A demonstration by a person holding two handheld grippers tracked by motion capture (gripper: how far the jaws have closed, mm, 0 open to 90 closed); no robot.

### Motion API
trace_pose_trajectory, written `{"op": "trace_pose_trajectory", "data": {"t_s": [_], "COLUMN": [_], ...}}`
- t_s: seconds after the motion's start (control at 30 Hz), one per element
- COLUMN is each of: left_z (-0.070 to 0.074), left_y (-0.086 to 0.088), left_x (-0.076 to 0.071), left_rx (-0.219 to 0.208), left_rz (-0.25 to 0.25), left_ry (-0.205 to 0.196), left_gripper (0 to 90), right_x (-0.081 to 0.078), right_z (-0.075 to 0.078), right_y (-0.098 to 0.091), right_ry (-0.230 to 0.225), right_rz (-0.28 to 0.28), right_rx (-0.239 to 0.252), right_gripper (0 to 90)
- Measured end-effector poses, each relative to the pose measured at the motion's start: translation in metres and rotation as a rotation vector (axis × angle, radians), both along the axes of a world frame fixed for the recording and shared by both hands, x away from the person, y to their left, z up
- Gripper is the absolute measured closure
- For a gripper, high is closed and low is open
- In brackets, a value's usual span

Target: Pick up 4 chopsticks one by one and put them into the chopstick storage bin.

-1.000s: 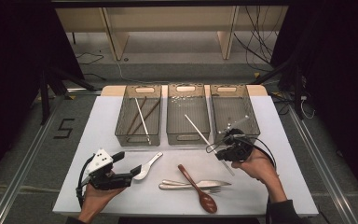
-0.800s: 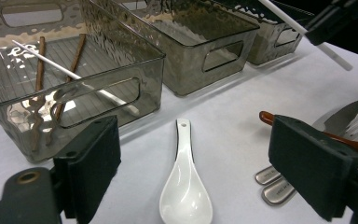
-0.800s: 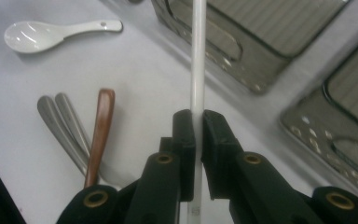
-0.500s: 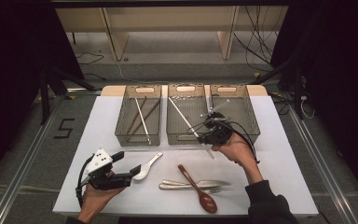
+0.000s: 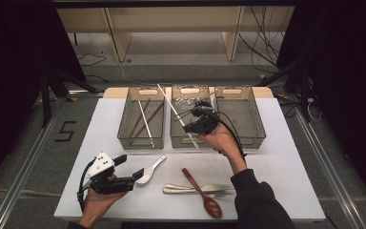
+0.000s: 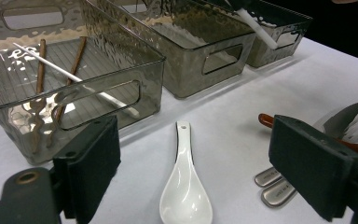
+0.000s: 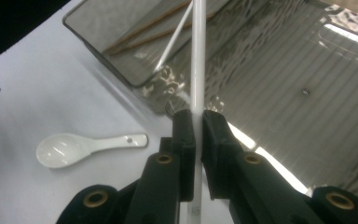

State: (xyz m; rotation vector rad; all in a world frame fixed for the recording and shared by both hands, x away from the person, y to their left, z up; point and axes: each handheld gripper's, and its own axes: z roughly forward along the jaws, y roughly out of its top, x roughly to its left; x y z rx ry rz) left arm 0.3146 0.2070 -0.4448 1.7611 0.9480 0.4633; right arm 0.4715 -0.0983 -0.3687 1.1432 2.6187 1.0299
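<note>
My right gripper (image 5: 190,114) (image 7: 197,115) is shut on a white chopstick (image 5: 174,110) (image 7: 198,56) and holds it slanted in the air over the middle bin (image 5: 188,139). The chopstick's far end reaches toward the left bin (image 5: 140,141), where two brown chopsticks (image 5: 145,118) and another white chopstick (image 6: 70,77) lie. My left gripper (image 5: 138,172) (image 6: 200,158) stands open near the table's front left, its jaws on either side of a white ceramic spoon (image 5: 151,169) (image 6: 184,186) (image 7: 81,147) that lies on the table.
A third bin (image 5: 240,102) stands at the right. A brown wooden spoon (image 5: 202,192) lies across a metal knife and fork (image 5: 186,189) at the table's front. The white table (image 5: 286,157) has free room at the right.
My right gripper has carried the white chopstick leftward, from the right bin to above the middle bin. The left gripper has stayed by the white spoon.
</note>
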Motion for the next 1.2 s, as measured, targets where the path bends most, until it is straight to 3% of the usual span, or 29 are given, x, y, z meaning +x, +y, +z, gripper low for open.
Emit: {"op": "trace_pose_trajectory", "data": {"t_s": [0.43, 1.2], "left_z": [0.001, 0.001], "left_y": [0.001, 0.001], "left_x": [0.0, 0.0], "left_rx": [-0.001, -0.004], "left_rz": [-0.002, -0.001], "left_ry": [-0.003, -0.009], "left_gripper": [16.1, 16.1], "right_x": [0.02, 0.044], "right_z": [0.0, 0.004], "right_y": [0.036, 0.085], "right_ry": [0.024, 0.02], "right_rz": [-0.01, -0.048], "right_rx": [0.072, 0.115], "right_gripper": [84.5, 84.5]}}
